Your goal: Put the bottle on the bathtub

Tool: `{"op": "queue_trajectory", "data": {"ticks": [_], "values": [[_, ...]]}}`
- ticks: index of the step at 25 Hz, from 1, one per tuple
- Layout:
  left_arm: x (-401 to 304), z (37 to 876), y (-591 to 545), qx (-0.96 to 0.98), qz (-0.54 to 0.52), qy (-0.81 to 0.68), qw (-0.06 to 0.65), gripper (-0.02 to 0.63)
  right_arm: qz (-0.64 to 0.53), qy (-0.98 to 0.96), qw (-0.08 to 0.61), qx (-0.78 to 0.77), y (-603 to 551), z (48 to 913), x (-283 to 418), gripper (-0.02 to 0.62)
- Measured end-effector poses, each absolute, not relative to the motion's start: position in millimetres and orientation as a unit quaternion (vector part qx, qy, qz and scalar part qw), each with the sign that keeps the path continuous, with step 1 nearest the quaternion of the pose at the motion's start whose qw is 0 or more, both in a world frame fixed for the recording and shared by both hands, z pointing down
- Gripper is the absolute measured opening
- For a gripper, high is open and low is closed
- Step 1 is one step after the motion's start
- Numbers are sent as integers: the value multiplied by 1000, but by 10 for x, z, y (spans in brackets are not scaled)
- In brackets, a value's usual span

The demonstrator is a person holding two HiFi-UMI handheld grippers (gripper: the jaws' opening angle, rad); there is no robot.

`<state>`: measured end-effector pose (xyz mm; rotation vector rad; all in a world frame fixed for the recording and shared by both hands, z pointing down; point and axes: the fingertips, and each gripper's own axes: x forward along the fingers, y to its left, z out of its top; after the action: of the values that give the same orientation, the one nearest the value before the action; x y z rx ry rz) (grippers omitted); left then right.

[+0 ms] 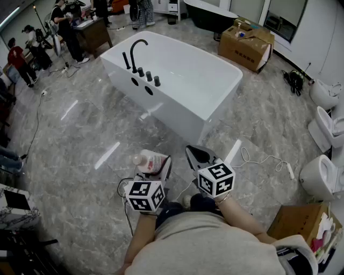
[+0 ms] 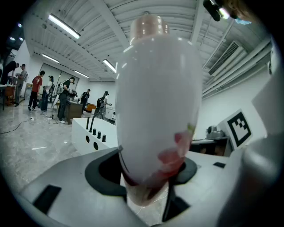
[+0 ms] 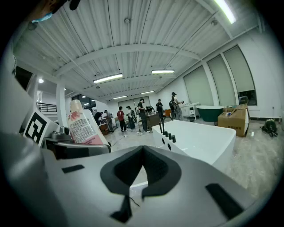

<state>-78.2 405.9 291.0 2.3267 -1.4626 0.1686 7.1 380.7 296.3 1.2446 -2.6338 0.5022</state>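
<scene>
A white bottle [image 1: 152, 160] with a pale pink cap and a red-and-pink label is held in my left gripper [image 1: 161, 164], low over the marble floor in front of the person. In the left gripper view the bottle [image 2: 155, 102] fills the middle, clamped between the two jaws. The white bathtub [image 1: 180, 80] stands further ahead, with a black faucet [image 1: 137, 51] and knobs on its left rim. My right gripper [image 1: 196, 154] hangs just right of the bottle, shut with nothing in it. In the right gripper view the bottle [image 3: 83, 126] is at the left and the bathtub [image 3: 199, 142] ahead to the right.
A white cable [image 1: 263, 159] lies on the floor to the right. Toilets [image 1: 322, 177] line the right side. Cardboard boxes [image 1: 247, 43] and a dark tub [image 1: 207, 13] stand behind the bathtub. People work round a table [image 1: 91, 32] at the far left.
</scene>
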Motion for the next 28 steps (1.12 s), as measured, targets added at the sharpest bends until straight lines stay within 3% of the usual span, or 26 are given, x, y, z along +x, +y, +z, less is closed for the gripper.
{"op": "queue_trajectory", "data": {"ticks": [12, 18, 28], "values": [[-742, 2921, 4065, 849, 68, -491, 184, 241, 172, -883, 85, 428, 3873, 2968, -16, -2], [-796, 2925, 4076, 856, 71, -480, 178, 241, 179, -880, 48, 438, 3892, 2907, -28, -2], [-994, 2990, 3824, 852, 63, -486, 184, 241, 188, -875, 65, 441, 3625, 2998, -101, -2]]}}
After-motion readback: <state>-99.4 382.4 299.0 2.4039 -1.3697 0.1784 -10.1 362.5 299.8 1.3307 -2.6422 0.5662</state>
